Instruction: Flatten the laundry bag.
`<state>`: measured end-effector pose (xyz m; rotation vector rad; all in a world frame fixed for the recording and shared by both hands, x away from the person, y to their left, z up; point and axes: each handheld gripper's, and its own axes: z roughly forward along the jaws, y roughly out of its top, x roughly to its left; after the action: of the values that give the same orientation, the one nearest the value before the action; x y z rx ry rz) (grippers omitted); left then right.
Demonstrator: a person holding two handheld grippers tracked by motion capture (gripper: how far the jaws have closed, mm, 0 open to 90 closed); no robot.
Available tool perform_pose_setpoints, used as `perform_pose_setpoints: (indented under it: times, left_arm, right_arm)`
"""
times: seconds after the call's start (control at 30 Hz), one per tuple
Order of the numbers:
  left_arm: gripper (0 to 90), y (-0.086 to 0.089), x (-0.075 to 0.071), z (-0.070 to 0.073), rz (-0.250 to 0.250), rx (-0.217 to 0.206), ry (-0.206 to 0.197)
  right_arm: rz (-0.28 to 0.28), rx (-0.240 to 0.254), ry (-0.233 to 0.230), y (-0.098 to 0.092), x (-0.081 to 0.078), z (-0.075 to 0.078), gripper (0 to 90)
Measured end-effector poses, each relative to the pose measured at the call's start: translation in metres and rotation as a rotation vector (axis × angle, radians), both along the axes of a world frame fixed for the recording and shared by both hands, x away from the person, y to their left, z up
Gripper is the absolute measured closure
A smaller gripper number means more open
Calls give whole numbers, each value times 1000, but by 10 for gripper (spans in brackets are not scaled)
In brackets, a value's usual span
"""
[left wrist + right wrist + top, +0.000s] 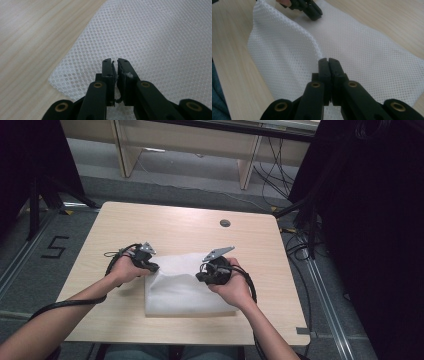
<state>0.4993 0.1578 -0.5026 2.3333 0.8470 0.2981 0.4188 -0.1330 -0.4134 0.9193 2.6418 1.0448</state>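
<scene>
White mesh bag is lying flat on the wooden table, near the person's edge. Right gripper is clamping the bag's upper edge with jaws fully closed, lifting it into a ridge, likely to fold it or open it. Left gripper is pinching the far-left corner, jaws nearly closed, likely anchoring it.

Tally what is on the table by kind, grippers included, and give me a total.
White mesh cloth: 1
Black grippers, the left gripper and the right gripper: 2
Round dark cap set in the table: 1
Total: 4
</scene>
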Motion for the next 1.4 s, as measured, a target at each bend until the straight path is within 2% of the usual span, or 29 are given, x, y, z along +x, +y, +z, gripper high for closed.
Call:
perform_pose_setpoints:
  times: [0.03,0.07,0.1,0.17,0.2,0.23,0.27,0.3,0.37,0.4,0.43,0.53,0.57,0.6,0.63,0.73,0.8,0.87,0.9,0.93,0.97,1.0,1.07,1.1,1.17,1.2,1.23,1.37,1.4]
  left_arm:
    - [833,0,1,1,-7,8,6]
    - [834,0,2,0,3,-5,7]
    - [834,0,2,1,0,11,2]
    - [835,0,4,0,3,3,-1]
    - [835,-1,4,1,2,17,-1]
    - [835,-1,5,1,1,20,3]
    - [836,-2,6,0,10,12,-5]
    - [836,-1,7,1,0,34,-16]
    - [838,-2,8,1,10,35,-19]
    - [838,-2,9,1,13,34,-19]
    - [840,-3,12,1,21,33,-23]
    - [840,-2,14,2,23,42,-19]
    - [839,-3,15,2,27,47,-19]
    - [838,-3,15,3,26,55,-19]
    - [828,-4,15,3,31,57,-19]
    - [821,-5,13,8,23,38,-5]
    - [823,-11,6,13,-1,3,-12]
    - [823,-18,0,18,-40,1,-14]
    - [821,-22,-3,20,-67,10,-9]
    - [815,-25,-5,20,-83,8,-9]
    - [815,-28,-6,22,-113,31,-6]
    - [812,-32,-8,21,-120,24,4]
    - [806,-41,-12,18,-152,26,33]
    - [802,-43,-13,17,-174,41,41]
    - [806,-48,-16,12,-200,40,59]
    - [806,-52,-19,8,-175,0,70]
    - [806,-53,-19,7,-208,43,61]
    - [806,-55,-19,7,-210,52,59]
    - [806,-55,-19,7,-209,57,54]
  right_arm:
    - [8,-10,3,-1,-1,1,900]
    - [8,-2,9,-1,-8,2,900]
    - [27,-6,-2,-1,-10,3,900]
    - [16,10,3,0,-14,2,900]
    - [31,-5,3,0,-16,4,900]
    - [33,9,-18,1,-18,2,900]
    - [40,-5,-2,1,-20,5,900]
    - [35,20,-17,2,-22,3,900]
    - [32,10,2,3,-27,5,900]
    - [49,23,-20,4,-30,4,900]
    - [49,15,-4,5,-33,4,900]
    - [62,15,-5,7,-36,2,900]
    - [59,-1,17,8,-38,3,900]
    - [66,-11,9,8,-38,2,900]
    - [60,4,24,10,-40,1,900]
    - [77,11,-6,9,-40,0,900]
    - [78,5,0,9,-41,0,900]
    - [64,-11,26,9,-44,1,900]
    - [73,13,10,10,-45,-2,900]
    - [66,-14,28,9,-48,-2,900]
    - [66,-14,28,9,-48,-2,900]
    - [79,-7,16,9,-49,-4,900]
    - [74,5,32,11,-54,-7,900]
    - [85,-3,25,10,-56,-9,900]
    - [88,-23,43,11,-60,-10,900]
    - [103,-30,54,11,-64,-12,900]
    - [99,-17,65,12,-67,-15,900]
    - [132,-34,69,12,-71,-17,900]
    - [139,-46,84,12,-72,-17,899]
